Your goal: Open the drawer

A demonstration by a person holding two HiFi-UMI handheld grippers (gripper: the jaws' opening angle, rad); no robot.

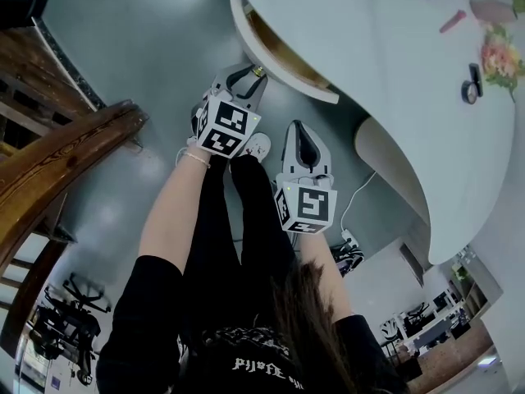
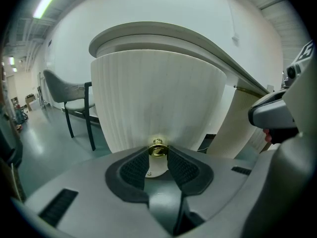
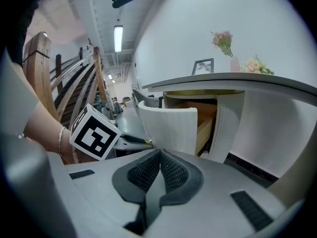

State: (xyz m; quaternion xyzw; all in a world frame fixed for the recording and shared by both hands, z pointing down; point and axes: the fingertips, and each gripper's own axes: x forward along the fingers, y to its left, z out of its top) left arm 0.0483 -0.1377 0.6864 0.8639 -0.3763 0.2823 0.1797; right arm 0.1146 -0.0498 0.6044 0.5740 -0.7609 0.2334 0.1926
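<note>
In the head view, the person's black top and dark hair cover the lower middle. The white lettering across the top is cut off by the frame edge and too blurred to read. Near the upper edge, the white drawer with a curved ribbed front and wooden inside stands out from under the curved white desk. Only its rim and a strip of wood show. The left gripper meets the drawer front, and the right gripper hangs just beside it, apart from the drawer. Each carries a marker cube with black-and-white squares and no words. On the desktop, a bunch of pink and yellow flowers and a small round black item are too small to tell more. A brown wooden stair rail runs down the left.

In the left gripper view, the ribbed drawer front fills the middle, its lower edge hidden behind the gripper's grey body. The jaws pinch a small round brass knob low on that front, with a pad on either side. A grey chair with dark legs stands behind at the left. A piece of the right gripper is cut off at the right edge.

In the right gripper view, the jaws are pressed together with nothing between them. Beyond them the drawer is seen side on and open, its wooden box partly hidden behind the white front. A dark-framed picture on the desk is too small to make out.
</note>
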